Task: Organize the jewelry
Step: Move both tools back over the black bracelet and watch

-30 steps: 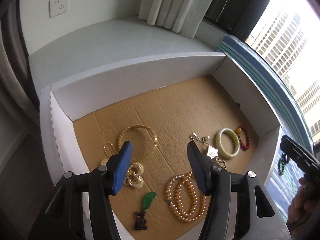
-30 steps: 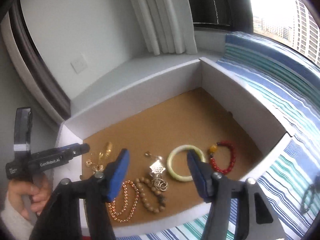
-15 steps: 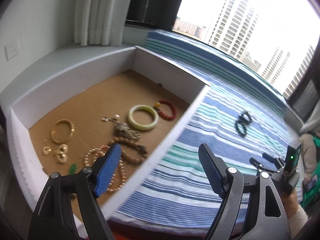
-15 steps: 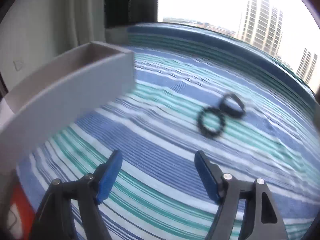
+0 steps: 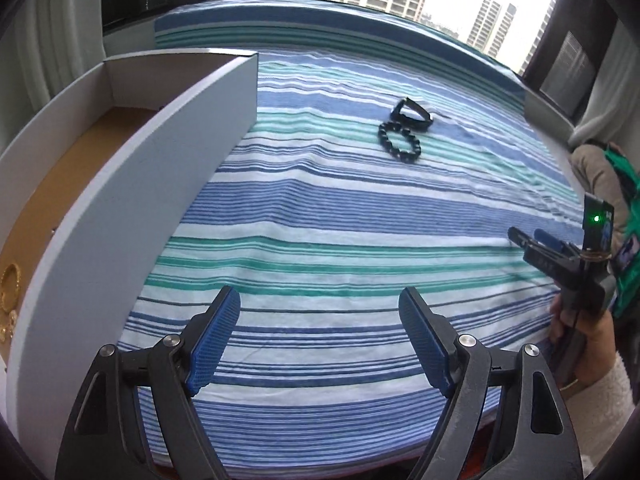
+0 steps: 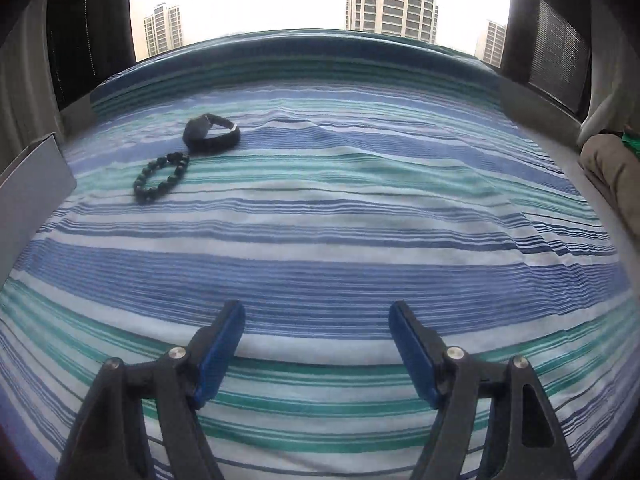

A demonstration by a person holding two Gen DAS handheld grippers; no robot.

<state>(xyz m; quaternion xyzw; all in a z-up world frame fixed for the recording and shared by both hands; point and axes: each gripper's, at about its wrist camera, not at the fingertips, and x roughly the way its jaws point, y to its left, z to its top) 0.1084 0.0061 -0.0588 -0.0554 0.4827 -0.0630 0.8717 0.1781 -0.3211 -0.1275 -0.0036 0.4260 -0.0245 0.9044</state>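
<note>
A black bead bracelet (image 5: pixel 399 143) and a black band bracelet (image 5: pixel 412 114) lie touching on the striped cloth (image 5: pixel 340 216), far ahead. They also show in the right wrist view, the bead bracelet (image 6: pixel 161 178) and the band (image 6: pixel 212 136) at upper left. My left gripper (image 5: pixel 320 312) is open and empty above the cloth. My right gripper (image 6: pixel 316 320) is open and empty; it also shows at the right edge of the left wrist view (image 5: pixel 532 240). The white box (image 5: pixel 132 184) with a cardboard floor stands at left, a gold bangle (image 5: pixel 10 280) inside.
The box's near wall rises between the cloth and the jewelry inside it. The box corner shows at the left edge of the right wrist view (image 6: pixel 28 192). A window with dark frames lies behind. A person's clothing (image 5: pixel 600 176) is at the right.
Both grippers have swung right, away from the box interior and out over the striped cloth. The black bracelets have come into view ahead. Both stay open.
</note>
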